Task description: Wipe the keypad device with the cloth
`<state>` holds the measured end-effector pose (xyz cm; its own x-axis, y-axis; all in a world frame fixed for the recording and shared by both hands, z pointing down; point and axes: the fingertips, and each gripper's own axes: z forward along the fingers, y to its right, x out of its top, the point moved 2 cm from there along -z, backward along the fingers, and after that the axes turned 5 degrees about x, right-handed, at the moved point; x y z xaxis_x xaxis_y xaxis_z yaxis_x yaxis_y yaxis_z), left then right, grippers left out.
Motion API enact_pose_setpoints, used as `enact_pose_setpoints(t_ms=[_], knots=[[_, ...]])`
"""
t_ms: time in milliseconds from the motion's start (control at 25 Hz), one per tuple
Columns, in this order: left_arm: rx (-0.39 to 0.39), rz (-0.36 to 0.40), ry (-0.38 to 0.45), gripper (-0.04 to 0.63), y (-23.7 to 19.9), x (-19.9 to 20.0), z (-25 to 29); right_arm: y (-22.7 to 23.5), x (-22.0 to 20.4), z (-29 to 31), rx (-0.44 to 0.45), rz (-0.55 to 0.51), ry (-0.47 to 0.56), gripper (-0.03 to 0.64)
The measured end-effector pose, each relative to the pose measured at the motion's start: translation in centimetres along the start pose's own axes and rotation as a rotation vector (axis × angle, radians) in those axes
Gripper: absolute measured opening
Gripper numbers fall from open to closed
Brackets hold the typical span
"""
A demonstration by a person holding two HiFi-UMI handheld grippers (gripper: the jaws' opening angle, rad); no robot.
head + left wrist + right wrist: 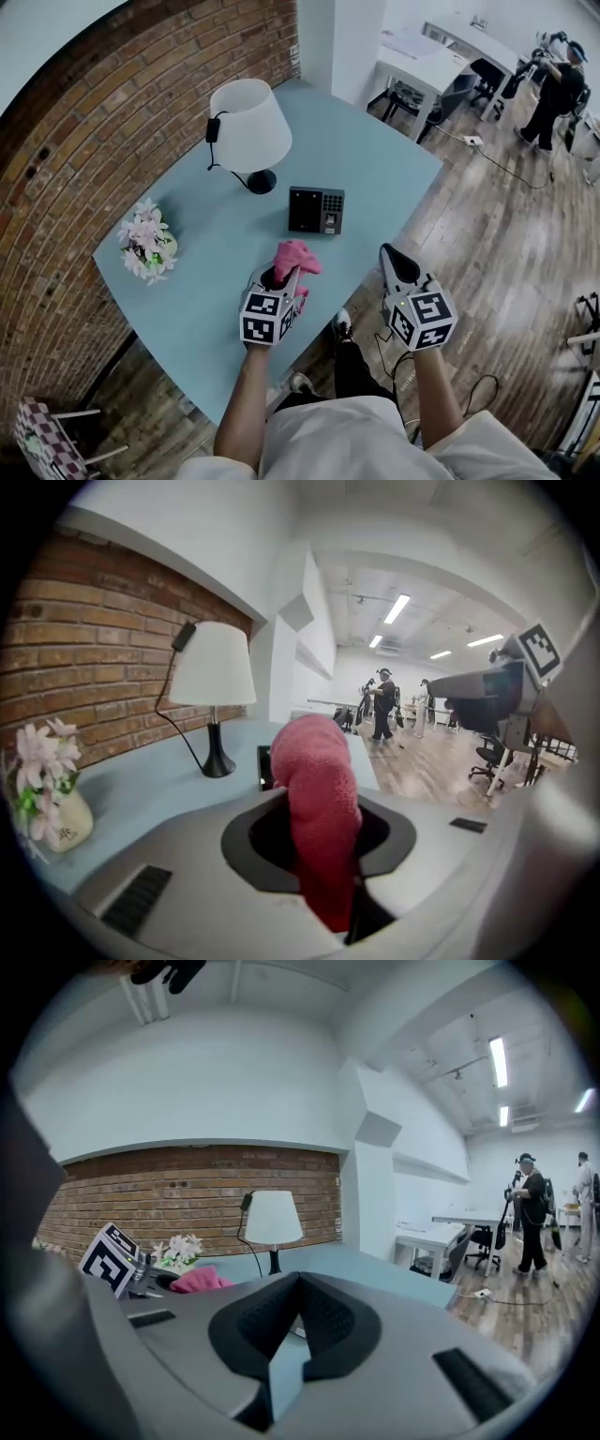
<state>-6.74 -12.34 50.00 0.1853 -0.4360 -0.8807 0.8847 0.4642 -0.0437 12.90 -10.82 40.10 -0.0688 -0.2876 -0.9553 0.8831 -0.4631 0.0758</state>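
Observation:
The black keypad device [316, 209] lies flat near the middle of the light blue table [394, 159], its button pad on the right side. My left gripper [283, 274] is shut on a pink cloth [296, 258], held over the table's near edge a short way in front of the device. From the left gripper view the cloth [323, 808] bulges up out of the jaws and hides most of the device [265, 767]. My right gripper [397, 263] is shut with nothing in it, beside the table's near right edge. In the right gripper view its black pads [330, 1320] meet at the tips.
A white-shaded lamp [249, 127] on a black base stands behind the device. A small vase of pale flowers [146, 242] sits at the table's left end by the brick wall. White desks, an office chair and standing people [553, 92] fill the far room; wood floor lies to the right.

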Motion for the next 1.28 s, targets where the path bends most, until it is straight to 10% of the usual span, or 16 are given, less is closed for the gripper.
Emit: enact_pose_setpoints(t_ms=[1280], knots=[[0.016, 0.221, 0.413, 0.123, 3.2, 11.7, -22.6, -13.4, 11.3, -12.5, 0.062, -0.195, 0.233, -0.006]])
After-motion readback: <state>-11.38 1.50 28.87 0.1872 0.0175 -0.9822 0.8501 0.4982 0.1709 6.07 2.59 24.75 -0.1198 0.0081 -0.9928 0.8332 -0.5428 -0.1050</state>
